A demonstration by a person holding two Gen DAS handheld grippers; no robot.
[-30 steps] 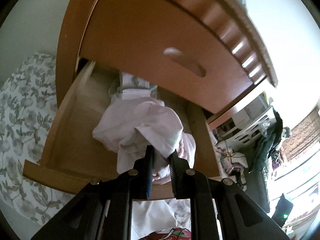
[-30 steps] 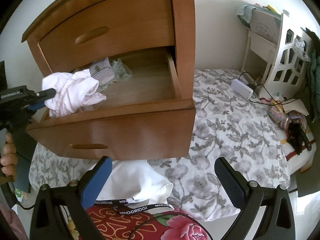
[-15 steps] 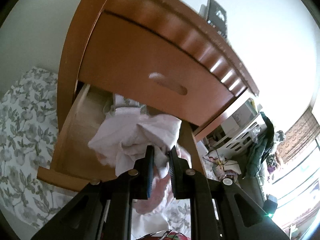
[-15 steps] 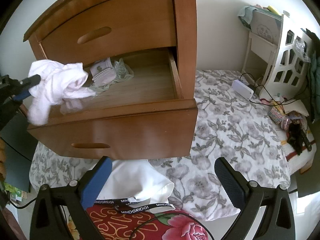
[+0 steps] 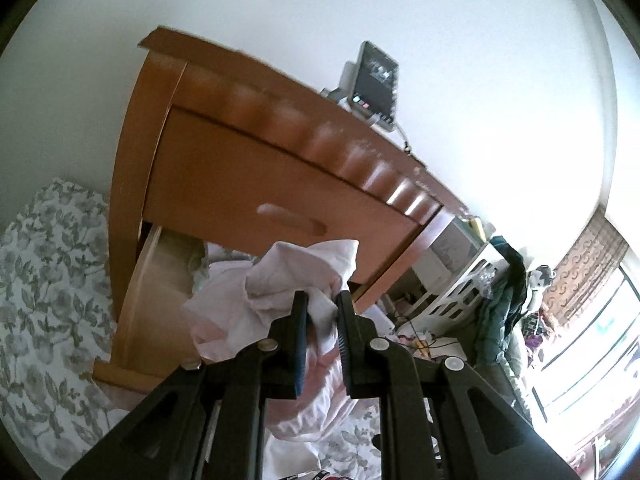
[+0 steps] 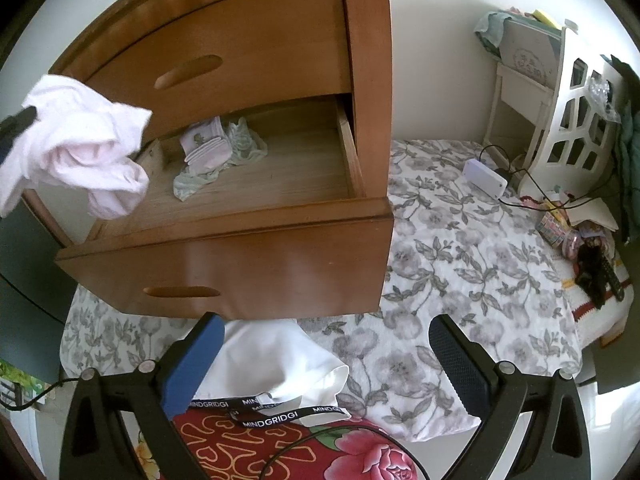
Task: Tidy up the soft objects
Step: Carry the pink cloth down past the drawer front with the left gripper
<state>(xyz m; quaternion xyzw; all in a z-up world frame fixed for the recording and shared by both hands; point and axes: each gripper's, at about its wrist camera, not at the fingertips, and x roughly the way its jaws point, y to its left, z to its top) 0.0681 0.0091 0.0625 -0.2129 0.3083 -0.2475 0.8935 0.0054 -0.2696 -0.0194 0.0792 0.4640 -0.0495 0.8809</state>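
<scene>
My left gripper (image 5: 322,300) is shut on a crumpled pale pink garment (image 5: 280,280), which hangs in the air in front of the wooden dresser (image 5: 240,168). In the right wrist view the same pink garment (image 6: 80,148) dangles at the far left, above the left end of the open lower drawer (image 6: 224,264). Folded pale cloths and a mint-green piece (image 6: 216,152) lie inside that drawer. My right gripper (image 6: 324,340) stands open and empty, low over a white cloth (image 6: 280,360) on the flowered bedspread.
The dresser's upper drawer (image 6: 224,60) is closed; a small device (image 5: 374,80) stands on top. A flowered bedspread (image 6: 460,264) spreads to the right. A white shelf unit (image 6: 560,108), cables and a white box (image 6: 484,178) sit at the back right. A red rose-patterned fabric (image 6: 320,452) lies below.
My left gripper has risen and drawn back from the drawer, lifting the pink garment clear of it. The right gripper has stayed where it was.
</scene>
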